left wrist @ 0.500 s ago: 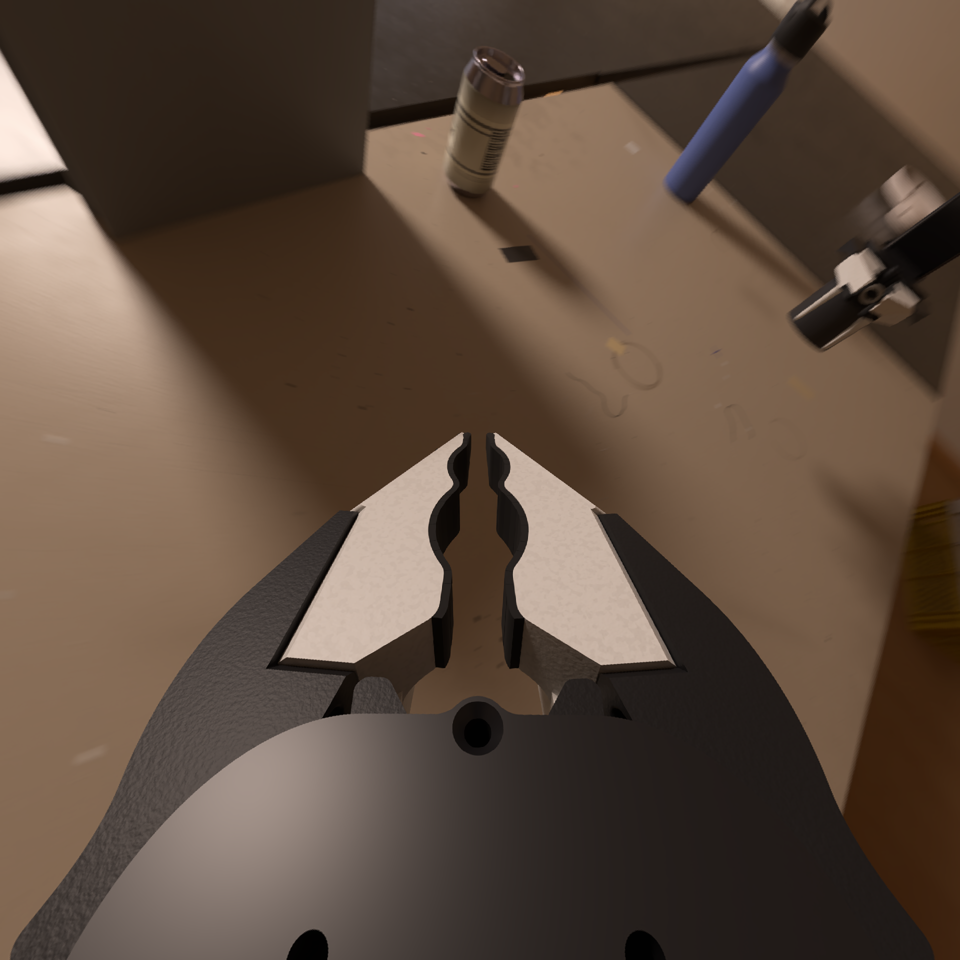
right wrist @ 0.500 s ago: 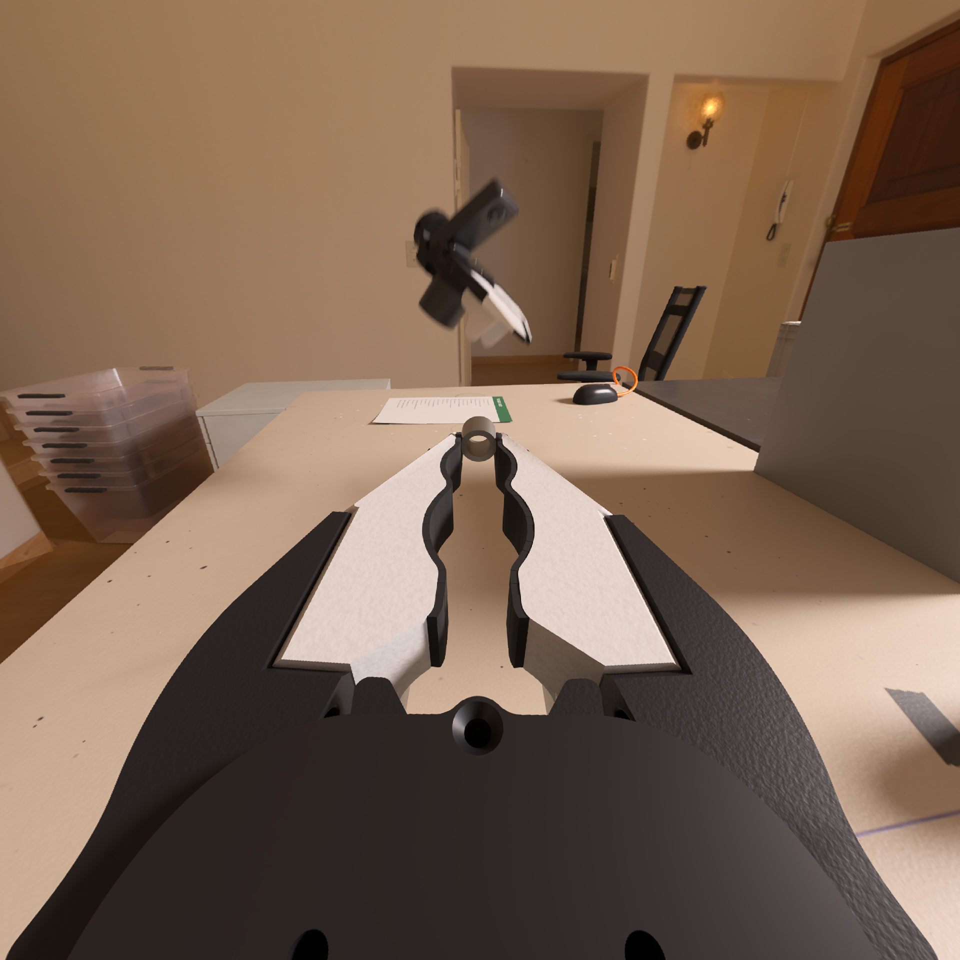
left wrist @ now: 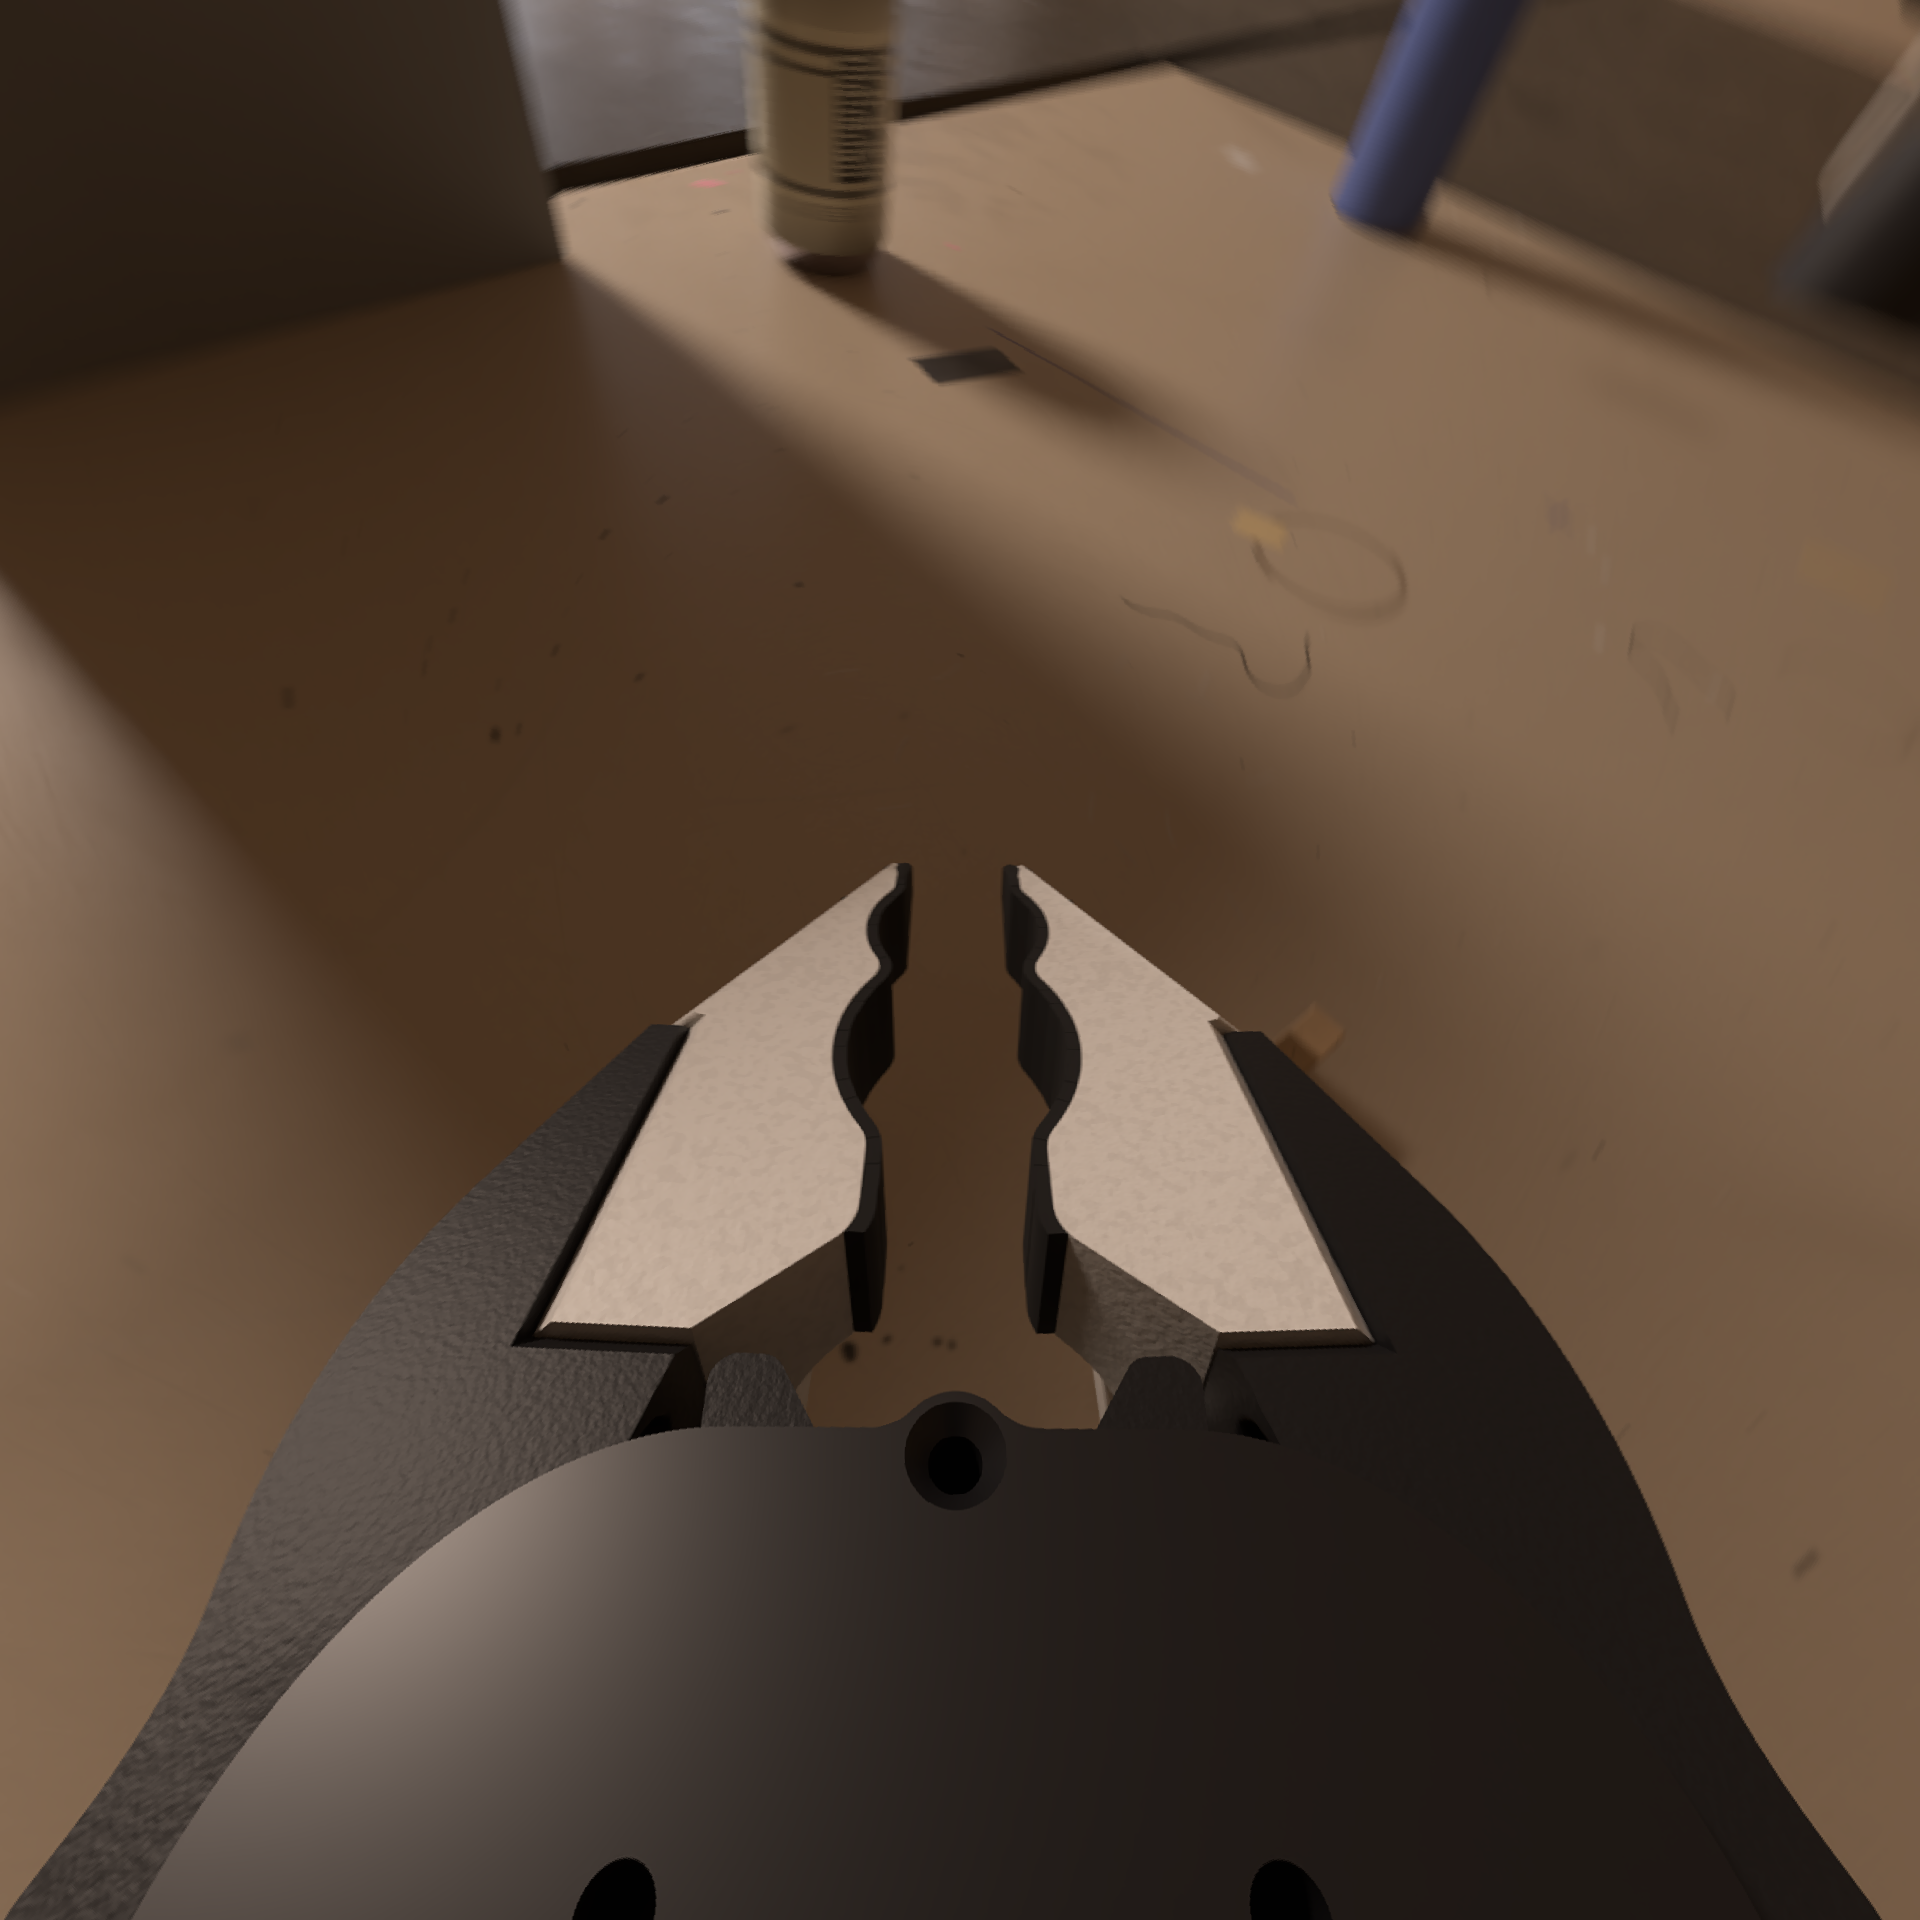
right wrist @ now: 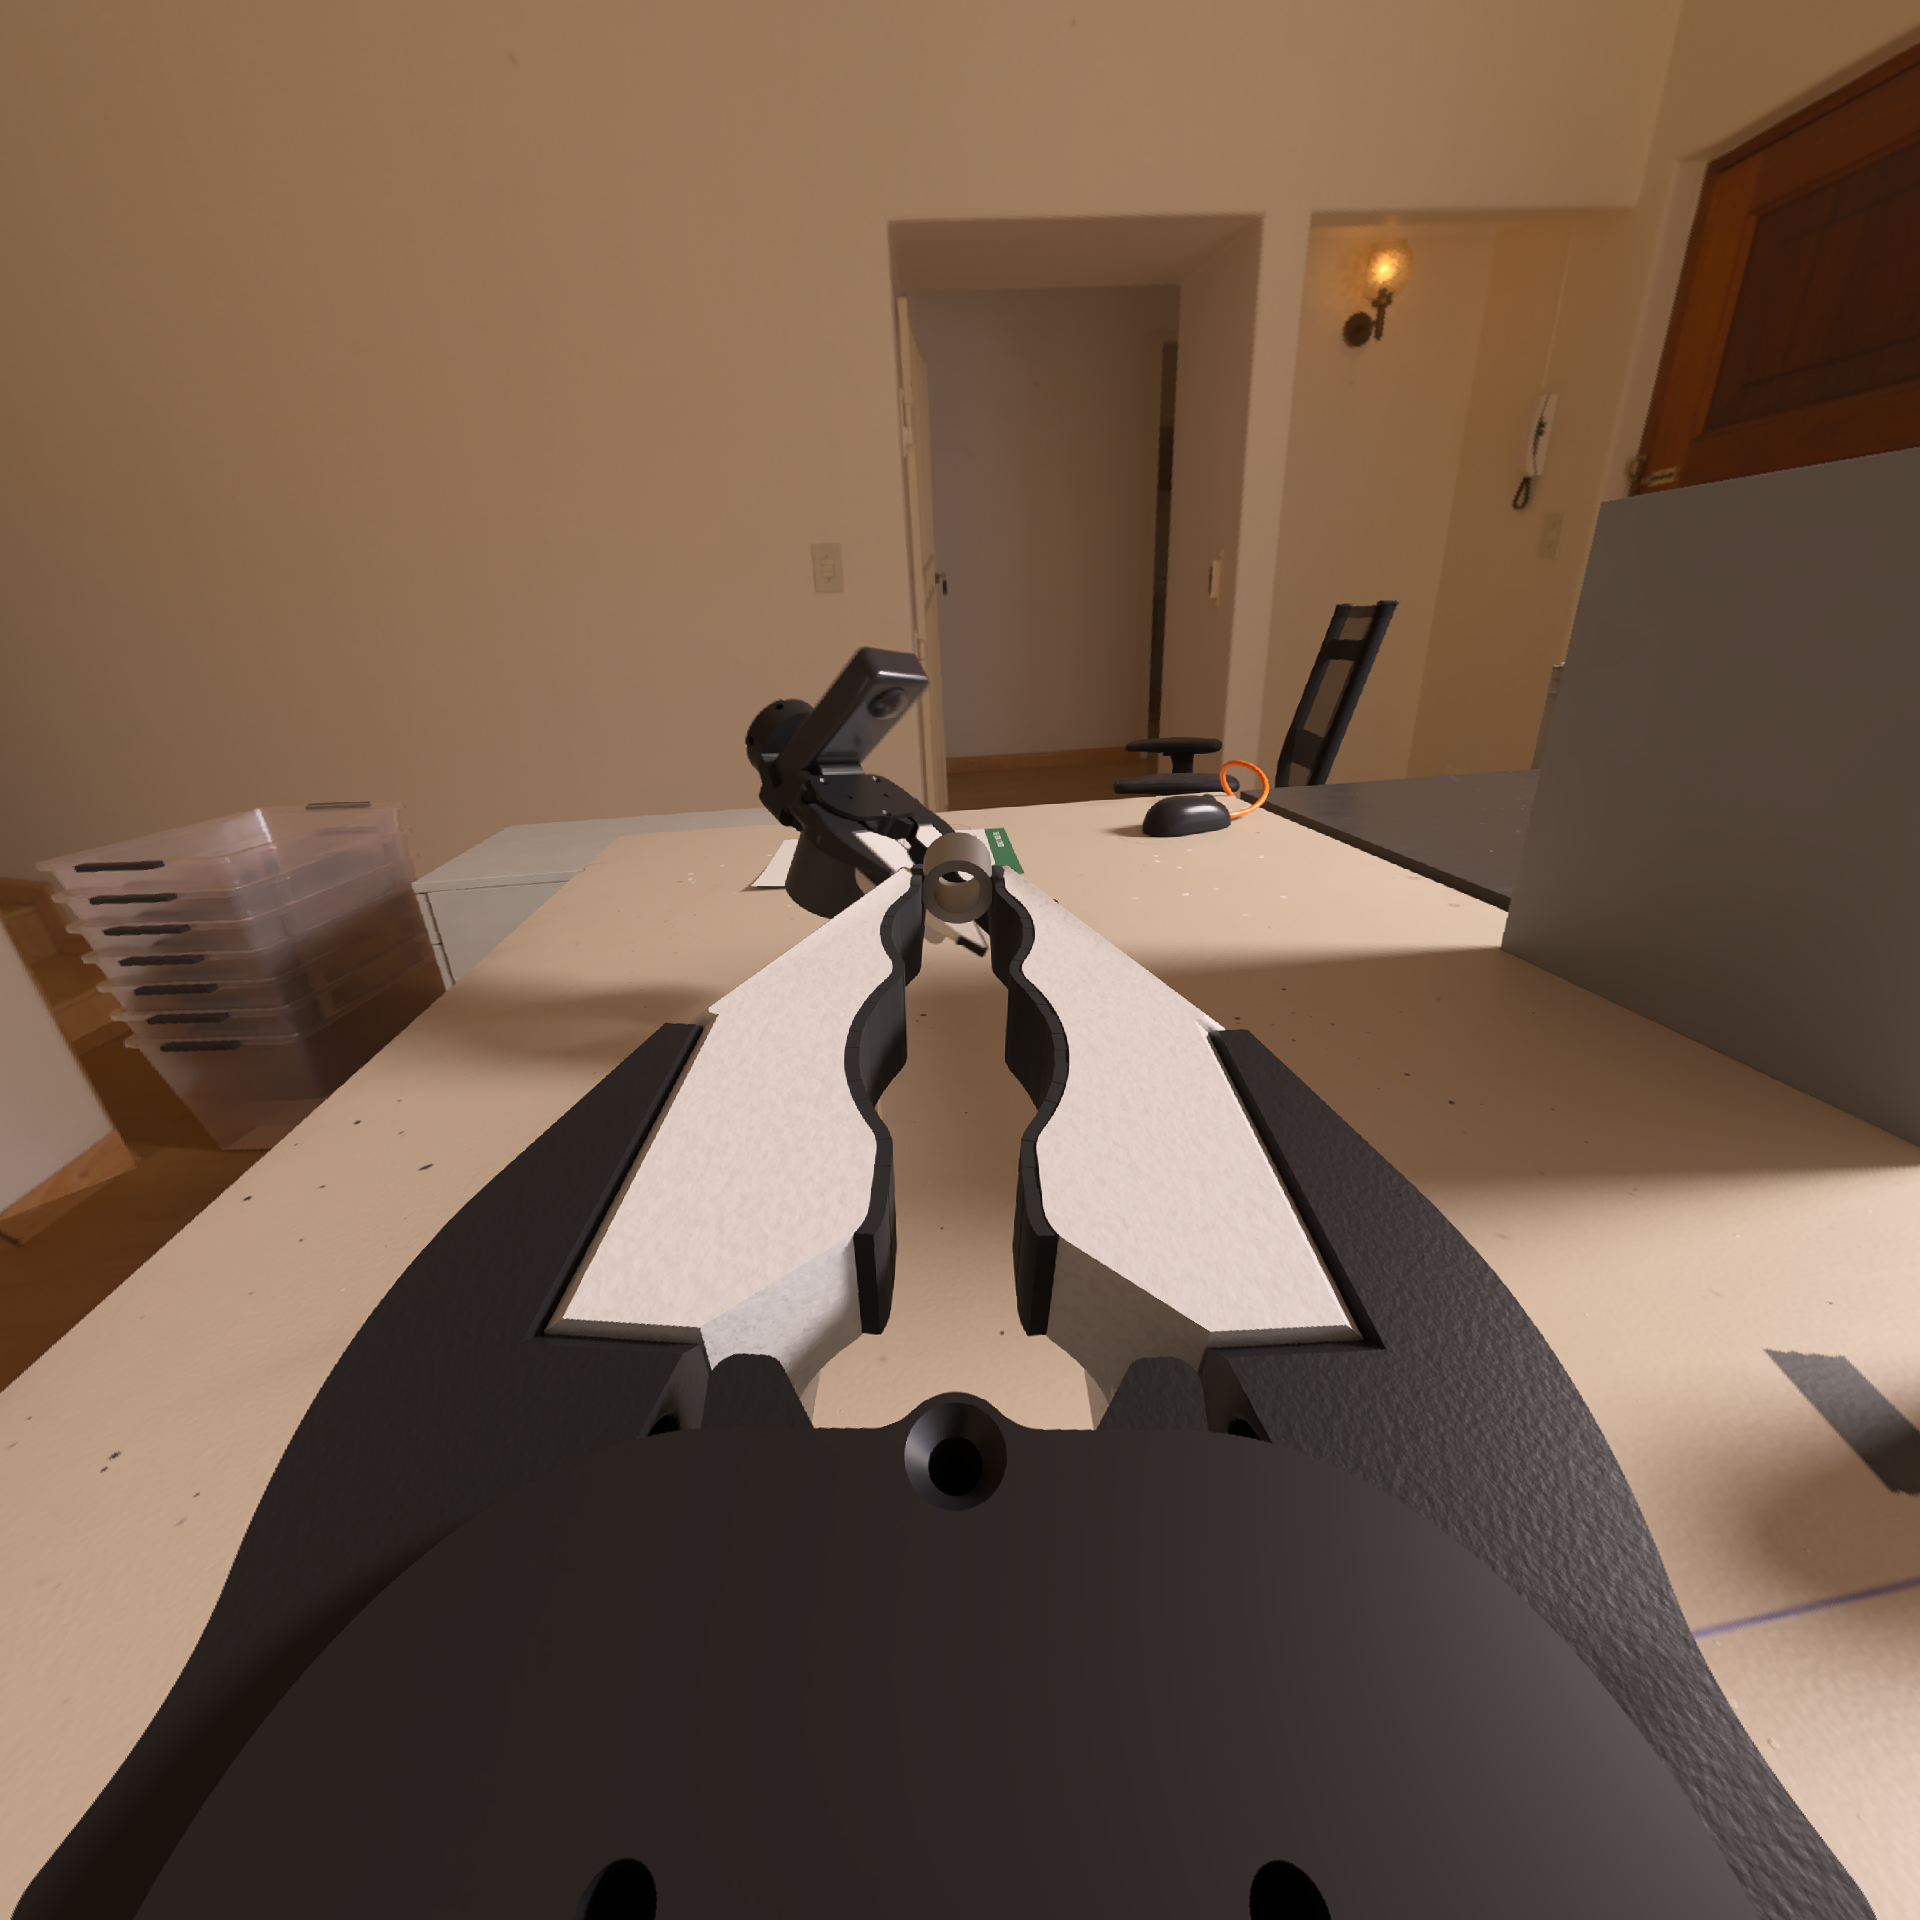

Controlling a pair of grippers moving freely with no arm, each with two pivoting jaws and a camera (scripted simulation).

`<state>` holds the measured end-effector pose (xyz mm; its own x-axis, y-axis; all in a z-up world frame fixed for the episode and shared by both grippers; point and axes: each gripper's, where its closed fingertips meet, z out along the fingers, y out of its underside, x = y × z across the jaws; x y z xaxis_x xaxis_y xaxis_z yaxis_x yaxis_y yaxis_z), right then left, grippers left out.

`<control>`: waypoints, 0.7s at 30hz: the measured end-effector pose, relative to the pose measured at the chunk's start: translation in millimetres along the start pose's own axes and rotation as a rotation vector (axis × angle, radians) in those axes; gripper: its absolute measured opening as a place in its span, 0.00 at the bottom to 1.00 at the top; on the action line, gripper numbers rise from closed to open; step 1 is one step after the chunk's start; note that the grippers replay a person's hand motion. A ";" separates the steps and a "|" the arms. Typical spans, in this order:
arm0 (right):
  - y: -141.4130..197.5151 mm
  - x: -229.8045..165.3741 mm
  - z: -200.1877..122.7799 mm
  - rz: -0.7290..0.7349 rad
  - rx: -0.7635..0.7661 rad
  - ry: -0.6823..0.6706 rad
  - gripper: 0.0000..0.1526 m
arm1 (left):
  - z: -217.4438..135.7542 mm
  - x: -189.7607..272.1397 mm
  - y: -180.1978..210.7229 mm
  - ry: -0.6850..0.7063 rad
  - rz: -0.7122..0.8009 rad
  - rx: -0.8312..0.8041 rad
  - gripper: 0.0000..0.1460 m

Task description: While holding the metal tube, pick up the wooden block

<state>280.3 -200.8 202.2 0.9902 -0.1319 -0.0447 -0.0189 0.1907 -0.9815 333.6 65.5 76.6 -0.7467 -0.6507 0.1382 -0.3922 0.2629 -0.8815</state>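
Observation:
My right gripper (right wrist: 956, 896) is shut on the short metal tube (right wrist: 954, 883), held at its fingertips with the open end facing the camera, above the tan table (right wrist: 1299, 1039). My left gripper (left wrist: 956, 875) is open with a narrow gap and nothing between its fingers, low over the table (left wrist: 520, 675). A small wooden block (left wrist: 1311, 1031) lies on the table just right of its right finger, partly hidden by it. In the right wrist view the left gripper's body (right wrist: 831, 821) sits close behind the tube, tilted down.
A cream can (left wrist: 826, 125) and a blue bottle (left wrist: 1423, 114) stand at the far table edge, with a grey partition (left wrist: 260, 156) to the left. Stacked clear trays (right wrist: 229, 935), a grey panel (right wrist: 1714, 779), a black mouse (right wrist: 1184, 816) and a paper lie around.
My left gripper has dropped much closer to the table and forward, and its jaws have opened wider. The block has come into view beside it. The right gripper still holds the tube.

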 end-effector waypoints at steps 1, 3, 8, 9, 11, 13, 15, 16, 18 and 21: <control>0.7 0.5 0.1 0.004 0.001 -0.001 0.07 | -1.8 7.3 0.5 0.014 0.114 -0.020 0.15; 1.8 2.1 -0.1 0.016 0.005 -0.003 0.07 | -3.9 31.1 11.5 0.139 0.283 -0.122 0.21; 2.8 5.0 -1.7 0.037 0.018 -0.004 0.07 | -1.5 67.8 55.5 0.330 0.603 -0.352 0.24; 2.7 5.0 -1.9 0.039 0.020 -0.006 0.07 | 0.5 70.3 62.8 0.348 0.641 -0.391 0.25; 2.7 4.6 -2.2 0.043 0.022 -0.013 0.07 | 5.0 74.1 72.3 0.390 0.689 -0.447 0.25; 3.0 2.7 -2.8 0.048 0.025 -0.031 0.07 | 9.9 76.0 76.2 0.430 0.712 -0.479 0.24; 2.7 -0.9 -3.8 0.047 0.032 -0.063 0.07 | 14.5 79.4 76.5 0.480 0.707 -0.489 0.22; 2.2 -2.8 -4.5 0.046 0.039 -0.079 0.07 | 16.5 82.1 76.8 0.509 0.698 -0.492 0.20; 1.2 -5.7 -6.0 0.049 0.053 -0.105 0.07 | 21.2 88.3 76.2 0.553 0.674 -0.485 0.15; 1.2 -9.7 -7.2 0.061 0.068 -0.148 0.07 | 32.8 94.7 71.6 0.541 0.684 -0.425 0.07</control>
<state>269.6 -206.3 200.1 0.9972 0.0261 -0.0705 -0.0749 0.2604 -0.9626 252.4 -0.7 11.7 -0.9901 0.1264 -0.0616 0.1369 0.7675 -0.6263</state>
